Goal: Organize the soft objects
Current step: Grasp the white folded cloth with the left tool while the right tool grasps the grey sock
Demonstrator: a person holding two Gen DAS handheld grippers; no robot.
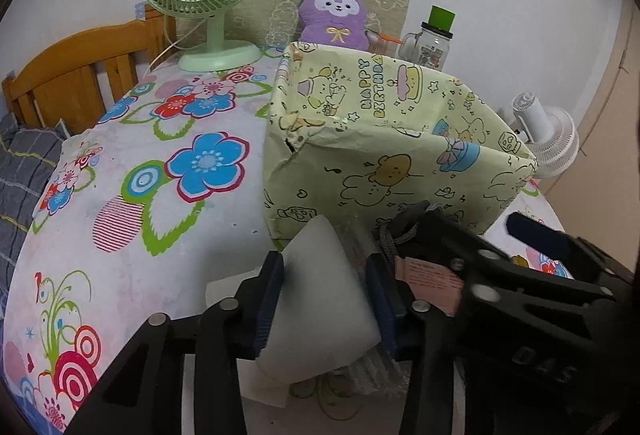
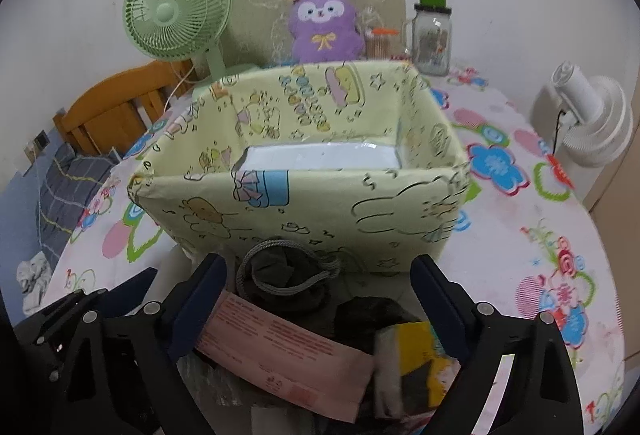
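My left gripper (image 1: 326, 299) clamps one white foam block (image 1: 320, 299); my right gripper (image 2: 320, 299) gapes wide over one pouch (image 2: 284, 271), before one box (image 2: 304, 195).

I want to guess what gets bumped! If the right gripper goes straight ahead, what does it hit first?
Probably the gray drawstring pouch lying between the right gripper's open fingers, with the yellow birthday-paper box right behind it. Depth is hard to judge here.

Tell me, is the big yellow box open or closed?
Open. The box has no lid on top, and the right wrist view looks straight down inside to something flat and white at its bottom.
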